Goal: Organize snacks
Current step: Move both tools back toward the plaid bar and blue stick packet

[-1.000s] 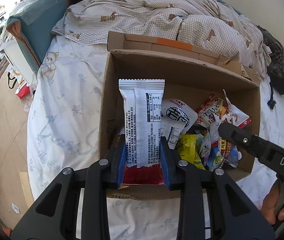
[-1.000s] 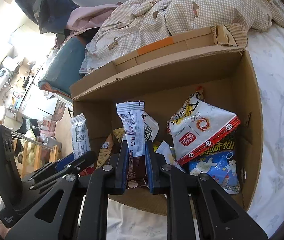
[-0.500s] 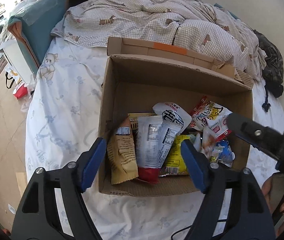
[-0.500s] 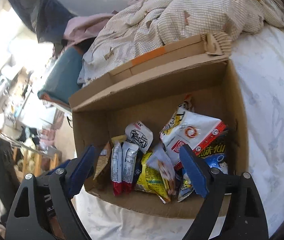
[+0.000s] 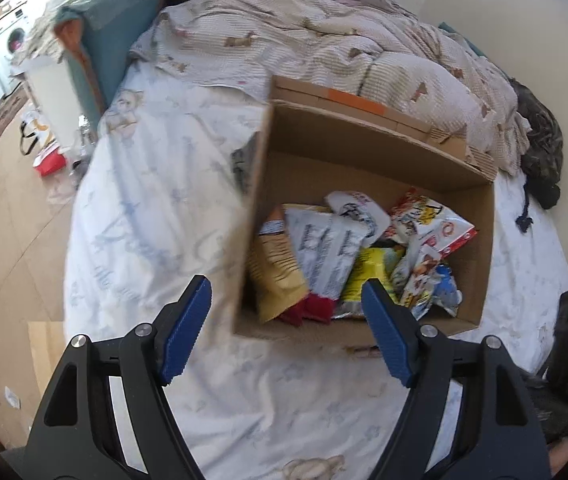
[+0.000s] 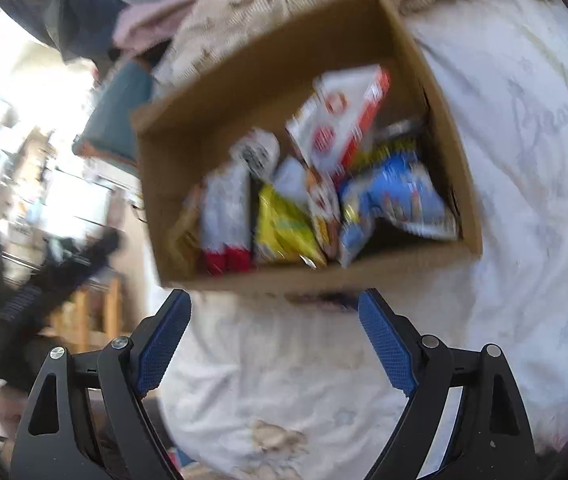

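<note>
On bed: cardboard box holds snack packets; both tools spread, empty.

Matt cardboard box, glossy foil snack packets, soft cotton bedsheet

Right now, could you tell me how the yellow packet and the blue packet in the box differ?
The yellow packet lies near the middle of the cardboard box; the blue packet lies against its right side. The yellow packet looks smaller and flatter, the blue packet larger and more crumpled. Both sit near the box's front wall, untouched by either open gripper.
</note>
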`<state>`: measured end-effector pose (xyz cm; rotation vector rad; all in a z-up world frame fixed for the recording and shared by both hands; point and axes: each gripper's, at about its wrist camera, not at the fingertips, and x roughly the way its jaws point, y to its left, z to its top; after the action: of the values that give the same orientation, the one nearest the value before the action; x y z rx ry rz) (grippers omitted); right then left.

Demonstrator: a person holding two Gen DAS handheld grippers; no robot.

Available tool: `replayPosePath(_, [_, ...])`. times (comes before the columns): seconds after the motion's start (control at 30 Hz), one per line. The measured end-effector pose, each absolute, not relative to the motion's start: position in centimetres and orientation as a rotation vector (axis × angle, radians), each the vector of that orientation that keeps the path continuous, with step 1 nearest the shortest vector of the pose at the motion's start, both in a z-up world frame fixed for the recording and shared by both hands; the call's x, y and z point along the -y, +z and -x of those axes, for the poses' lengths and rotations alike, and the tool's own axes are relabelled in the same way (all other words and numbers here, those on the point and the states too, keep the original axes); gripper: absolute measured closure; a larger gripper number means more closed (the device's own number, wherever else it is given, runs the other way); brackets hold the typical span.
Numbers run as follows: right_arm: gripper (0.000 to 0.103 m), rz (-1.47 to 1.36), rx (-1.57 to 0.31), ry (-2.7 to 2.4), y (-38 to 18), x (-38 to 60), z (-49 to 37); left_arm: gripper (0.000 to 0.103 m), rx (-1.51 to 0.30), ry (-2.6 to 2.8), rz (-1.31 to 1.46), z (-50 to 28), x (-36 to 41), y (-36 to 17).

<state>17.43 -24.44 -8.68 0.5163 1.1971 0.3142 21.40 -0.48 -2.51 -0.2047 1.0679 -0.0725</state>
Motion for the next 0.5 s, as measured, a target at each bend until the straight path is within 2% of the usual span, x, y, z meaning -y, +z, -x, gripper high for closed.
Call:
replayPosePath(0.17, [0.006, -0.365, -1.257, 0.181, -13.0, 21.0, -18.6, 0.028, -1.107, -0.053, 0.302, -18.9, -2.0, -2.4])
replayPosePath(0.37, [0.004, -0.24, -1.242, 0.107, -17.6, 16.7, -21.4, 0.028, -1.12, -0.027, 0.369, -17.4, -3.6, -2.7])
replayPosePath(0.5, [0.0, -0.029, -1.207, 0.028, -19.2, 13.7, -21.9, 0.028, -1.113, -0.01, 0.448, -18.2, -4.5, -2.7])
